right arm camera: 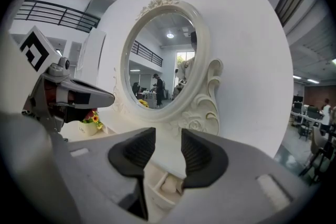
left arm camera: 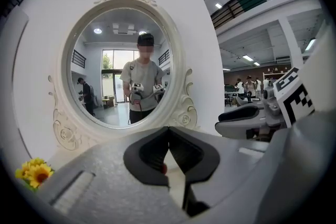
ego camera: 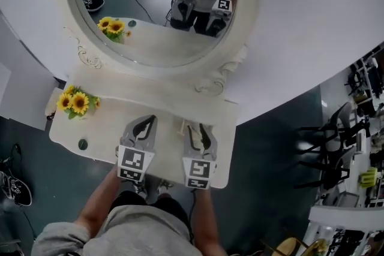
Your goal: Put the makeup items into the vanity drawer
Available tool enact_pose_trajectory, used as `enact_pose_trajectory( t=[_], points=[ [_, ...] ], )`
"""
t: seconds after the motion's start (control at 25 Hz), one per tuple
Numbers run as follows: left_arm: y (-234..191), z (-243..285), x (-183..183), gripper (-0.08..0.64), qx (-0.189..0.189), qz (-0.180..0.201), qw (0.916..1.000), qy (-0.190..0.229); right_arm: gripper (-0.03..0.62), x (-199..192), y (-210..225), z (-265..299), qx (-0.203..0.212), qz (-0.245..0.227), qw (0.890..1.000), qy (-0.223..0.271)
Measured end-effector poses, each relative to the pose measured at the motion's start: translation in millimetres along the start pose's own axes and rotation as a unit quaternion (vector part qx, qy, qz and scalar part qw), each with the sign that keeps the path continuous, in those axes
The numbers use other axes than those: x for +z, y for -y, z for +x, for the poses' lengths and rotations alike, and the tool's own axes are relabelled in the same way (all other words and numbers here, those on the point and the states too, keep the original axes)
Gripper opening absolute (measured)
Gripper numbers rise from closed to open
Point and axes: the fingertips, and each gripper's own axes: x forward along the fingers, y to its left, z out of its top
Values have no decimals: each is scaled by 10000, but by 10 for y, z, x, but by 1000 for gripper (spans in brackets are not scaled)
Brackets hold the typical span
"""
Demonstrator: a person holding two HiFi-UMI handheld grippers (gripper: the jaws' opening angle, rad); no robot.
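Over the white vanity top (ego camera: 108, 123) my left gripper (ego camera: 151, 121) is shut, its dark pads meeting at the tips (left arm camera: 168, 131) with nothing clearly held; a tiny red spot shows low on one pad. Beside it my right gripper (ego camera: 199, 128) is open, a narrow gap between its pads (right arm camera: 168, 147) and nothing in it. Below that gap lies a small open cream compartment (right arm camera: 157, 189) with a pale rounded item (right arm camera: 169, 182) inside. A small dark green round item (ego camera: 83, 144) rests near the vanity's front left edge. Both grippers point at the oval mirror (ego camera: 162, 3).
A pot of sunflowers (ego camera: 77, 103) stands at the vanity's left end. The carved mirror frame (right arm camera: 202, 113) rises close behind the grippers. Shoes (ego camera: 15, 189) lie on the floor at left; black chairs (ego camera: 336, 147) stand at right. People show in the mirror and far right.
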Motion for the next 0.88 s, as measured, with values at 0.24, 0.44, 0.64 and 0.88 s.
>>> enact_pose_trajectory(
  t=[0.24, 0.44, 0.64, 0.88],
  points=[
    [-150, -241, 254, 11, 189, 44, 9994, 297, 133, 374, -122, -120, 43, -77, 9992, 399],
    [-202, -382, 376, 11, 283, 99, 9985, 453, 90, 590, -168, -218, -49, -95, 9977, 669],
    [-246, -454, 421, 11, 343, 96, 9978, 553, 5, 691, -245, -255, -14, -133, 9969, 771],
    [-278, -496, 385, 11, 373, 74, 9977, 560, 5, 708, -330, -258, 64, -216, 9968, 769]
  ],
)
